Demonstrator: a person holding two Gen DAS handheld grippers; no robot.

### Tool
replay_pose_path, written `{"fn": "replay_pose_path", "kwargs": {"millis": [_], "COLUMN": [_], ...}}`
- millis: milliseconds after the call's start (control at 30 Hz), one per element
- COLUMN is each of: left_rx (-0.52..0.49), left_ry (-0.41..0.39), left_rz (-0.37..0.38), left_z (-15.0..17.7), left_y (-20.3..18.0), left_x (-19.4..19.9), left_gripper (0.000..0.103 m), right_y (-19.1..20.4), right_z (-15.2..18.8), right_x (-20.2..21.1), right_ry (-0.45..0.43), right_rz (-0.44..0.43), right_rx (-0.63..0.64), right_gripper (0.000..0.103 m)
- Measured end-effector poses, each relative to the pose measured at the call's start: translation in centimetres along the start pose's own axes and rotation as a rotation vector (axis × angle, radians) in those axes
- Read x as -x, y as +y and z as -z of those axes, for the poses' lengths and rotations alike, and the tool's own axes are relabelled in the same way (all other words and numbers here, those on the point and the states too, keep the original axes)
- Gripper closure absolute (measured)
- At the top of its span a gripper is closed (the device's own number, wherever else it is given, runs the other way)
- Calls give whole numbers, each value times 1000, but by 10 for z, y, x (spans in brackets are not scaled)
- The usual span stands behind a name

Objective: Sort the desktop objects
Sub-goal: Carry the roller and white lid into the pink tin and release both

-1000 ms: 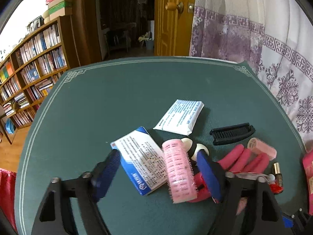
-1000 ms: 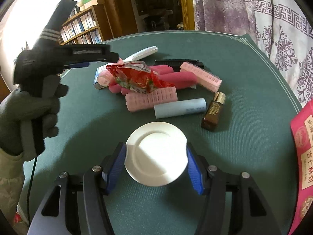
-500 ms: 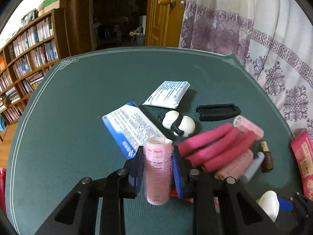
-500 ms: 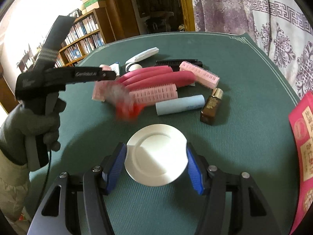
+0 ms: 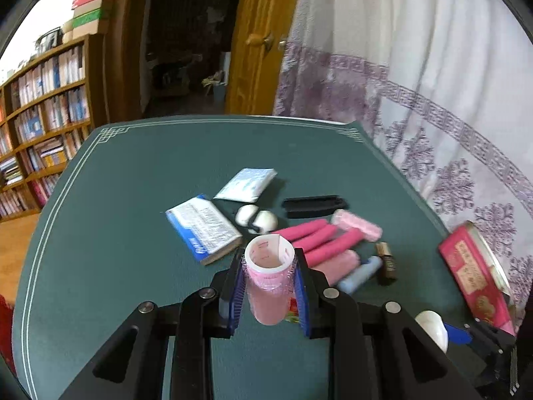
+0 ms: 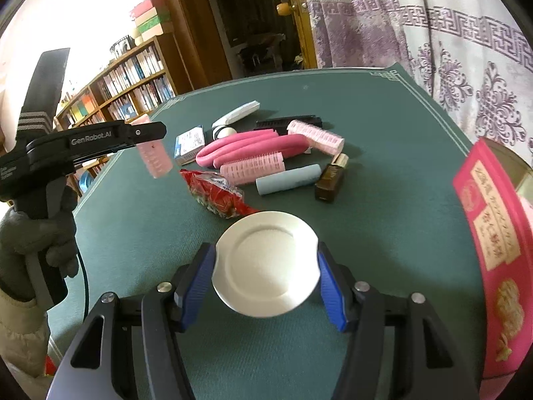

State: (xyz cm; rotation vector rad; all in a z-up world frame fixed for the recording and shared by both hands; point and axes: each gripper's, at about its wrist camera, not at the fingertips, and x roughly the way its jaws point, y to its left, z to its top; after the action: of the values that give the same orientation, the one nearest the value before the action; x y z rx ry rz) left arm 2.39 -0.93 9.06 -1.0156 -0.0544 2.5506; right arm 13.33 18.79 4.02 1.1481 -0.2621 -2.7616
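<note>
Left gripper (image 5: 269, 286): clenched on a pink roller (image 5: 268, 281), held upright between the blue pads, clear of the green table (image 5: 116, 233); the right wrist view shows the same roller (image 6: 155, 158) hanging in the air under the gripper's black body, gloved hand (image 6: 36, 243) on the handle.

Right gripper (image 6: 266, 266): grasping a white dish (image 6: 265, 263) by its rim, both pads touching (dish level, just above the table).

On the table, in one cluster:
- blue-and-white box (image 5: 203, 230), with a white sachet (image 5: 246, 184) just beyond it
- small white-and-black item (image 5: 256, 220) (too blurred to identify)
- black comb (image 5: 314, 205)
- pink foam rods (image 6: 246, 146), lying side by side
- two more pink rollers (image 6: 253, 166), one either side of the rods
- pale blue tube (image 6: 288, 178), beside a brown bottle (image 6: 331, 178) with a gold cap
- red snack packet (image 6: 216, 193), between the rods and the dish

At the table's right edge: pink box (image 6: 493, 233), tilted.
</note>
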Motion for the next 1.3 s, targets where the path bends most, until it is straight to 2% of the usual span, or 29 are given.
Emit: {"fn": "replay_pose_path", "kwargs": {"millis": [333, 700, 967, 1300], "left_rx": [-102, -265, -349, -420], "left_ry": [7, 34, 67, 98], "left_rz": [126, 287, 383, 483], "left_z": [7, 14, 14, 10], "left_y": [-69, -174, -236, -304], "left_x": [11, 11, 2, -18], "left_gripper": [75, 75, 75, 75], "right_y": [-25, -100, -153, -175], "right_z": [7, 18, 35, 48], "right_x": [54, 138, 164, 163], "right_ry": [-94, -245, -246, -215], "right_rz": [58, 250, 349, 350], "right_rx": [-57, -191, -280, -315], "right_gripper": [39, 39, 39, 39]}}
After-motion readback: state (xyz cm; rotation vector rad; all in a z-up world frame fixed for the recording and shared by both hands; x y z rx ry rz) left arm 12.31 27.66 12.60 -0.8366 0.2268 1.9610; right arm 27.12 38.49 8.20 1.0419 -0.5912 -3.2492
